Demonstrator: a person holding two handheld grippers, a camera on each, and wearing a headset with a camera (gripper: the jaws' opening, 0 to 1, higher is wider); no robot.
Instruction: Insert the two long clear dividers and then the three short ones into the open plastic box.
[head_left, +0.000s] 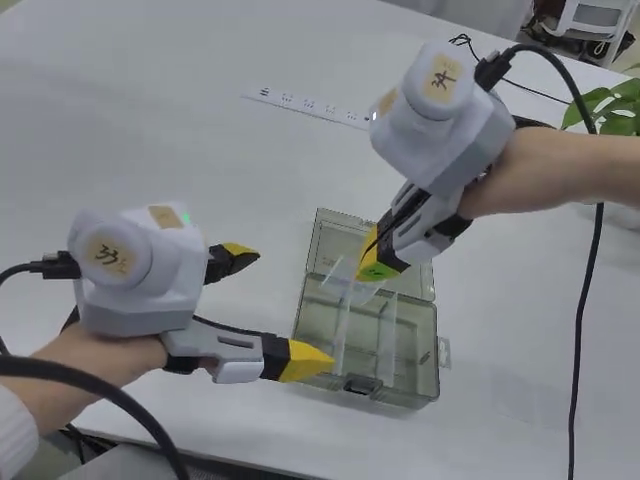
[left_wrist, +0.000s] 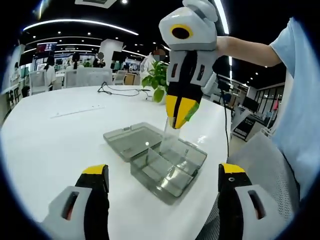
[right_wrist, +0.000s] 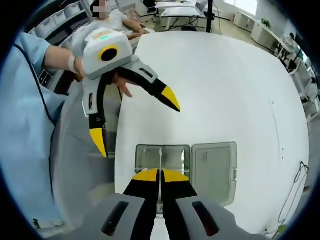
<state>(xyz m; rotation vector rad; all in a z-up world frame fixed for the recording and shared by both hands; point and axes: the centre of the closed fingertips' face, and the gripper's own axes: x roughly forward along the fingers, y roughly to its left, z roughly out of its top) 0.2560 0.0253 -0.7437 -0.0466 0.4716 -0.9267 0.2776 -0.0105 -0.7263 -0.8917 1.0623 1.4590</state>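
Directly over the open plastic box (head_left: 392, 380) hangs the right gripper (head_left: 377, 262), tips down, jaws pressed together on the top edge of a clear divider (head_left: 348, 280). The divider's lower end reaches into the tray, where upright clear partitions show. The hinged lid (head_left: 345, 238) lies flat behind. The left gripper (head_left: 280, 306) waits just beside the box's left side, jaws spread wide and holding nothing. Bare white table (head_left: 150, 120) surrounds the box, which lies near the front edge.

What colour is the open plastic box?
Translucent smoky grey plastic box, clearest in the left gripper view.
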